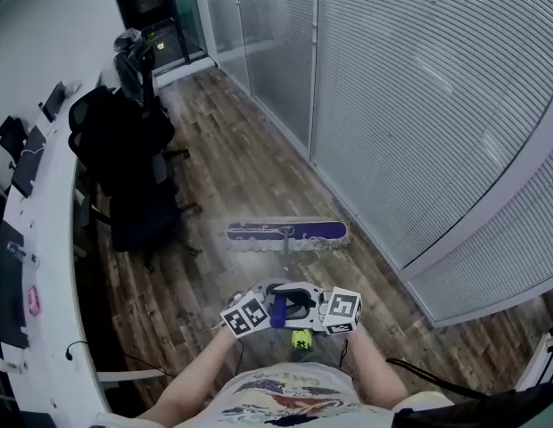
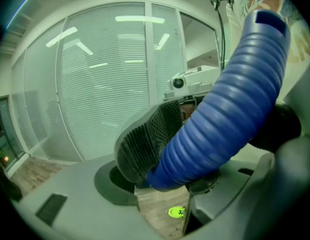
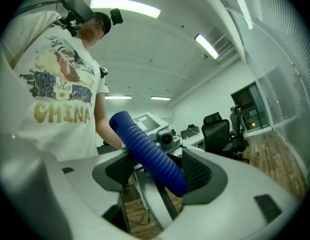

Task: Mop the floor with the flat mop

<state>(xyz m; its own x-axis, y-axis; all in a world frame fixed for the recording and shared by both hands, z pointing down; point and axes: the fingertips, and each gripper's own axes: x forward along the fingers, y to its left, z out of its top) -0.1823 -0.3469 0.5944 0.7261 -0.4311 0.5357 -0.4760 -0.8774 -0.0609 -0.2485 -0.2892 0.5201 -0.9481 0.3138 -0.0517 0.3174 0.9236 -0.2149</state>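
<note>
Both forearms reach forward, close together at 6 o'clock. Left tongs [image 2: 176, 168] and right tongs [image 3: 160, 171] face each other, each clenched on the blue ribbed grip [image 1: 278, 311] of the flat mop [image 1: 286, 250]. Its purple, pale-fringed head [image 1: 299, 233] lies flat on the wooden floor [image 1: 250, 168], at 12 o'clock from them.

The wooden floor [image 1: 250, 163] bears a flat mop [image 1: 287, 232] and chairs [image 1: 134, 212].

The mop head [image 1: 287, 233] lies on the floor [image 1: 232, 168] ahead of me, near the foot of the glass wall [image 1: 419, 105] on my right. Its pole [image 1: 285, 255] runs back to me. The grip [image 1: 278, 310] is clamped in my left gripper [image 2: 175, 154] and my right gripper [image 3: 160, 171], one from each side. Chairs [image 1: 125, 150] stand left of the mop, against the desk [image 1: 45, 266] along the left. A small thing [image 1: 301, 339] lies on the floor under my grippers.
</note>
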